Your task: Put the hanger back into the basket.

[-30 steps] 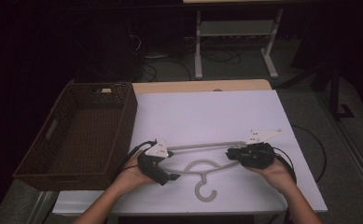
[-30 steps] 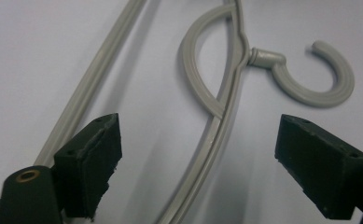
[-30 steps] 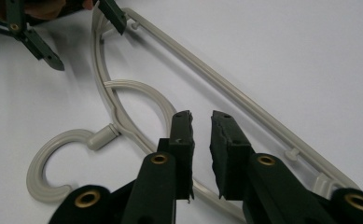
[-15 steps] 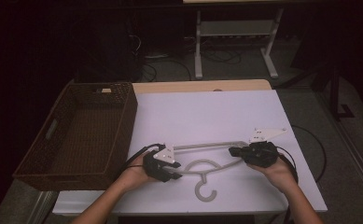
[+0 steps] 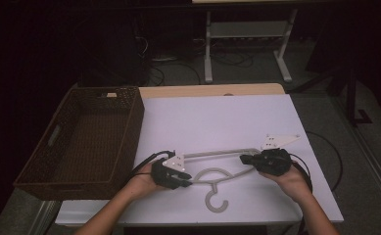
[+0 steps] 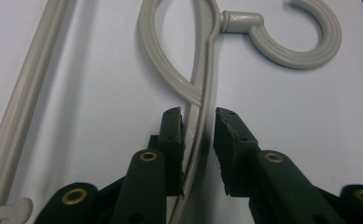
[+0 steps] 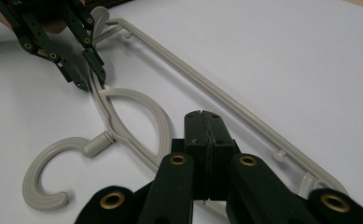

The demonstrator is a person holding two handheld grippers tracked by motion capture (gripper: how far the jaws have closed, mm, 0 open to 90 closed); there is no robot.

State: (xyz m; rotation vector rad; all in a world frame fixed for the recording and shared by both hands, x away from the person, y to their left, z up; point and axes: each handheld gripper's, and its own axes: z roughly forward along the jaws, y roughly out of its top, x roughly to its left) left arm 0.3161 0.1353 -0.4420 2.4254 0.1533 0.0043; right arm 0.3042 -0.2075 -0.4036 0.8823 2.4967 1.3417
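Observation:
A pale grey plastic hanger lies flat on the white table, with its hook toward the person. My left gripper is at the hanger's left arm, close to the looped neck. In the left gripper view the jaws are open and straddle that thin arm. One pad touches the arm and a gap shows at the other. My right gripper is at the hanger's right arm. Its jaws are pressed flush together over the hanger, and the arm runs beneath them. The left gripper also shows farther off.
A dark brown wicker basket stands off the table's left edge, with nothing visible inside. A metal stand and cables lie on the dark floor beyond the table. Cables trail from both grippers near the table's front.
My left gripper has edged a little to the right along the hanger's arm. The right gripper has shifted only slightly. The hanger has stayed in place.

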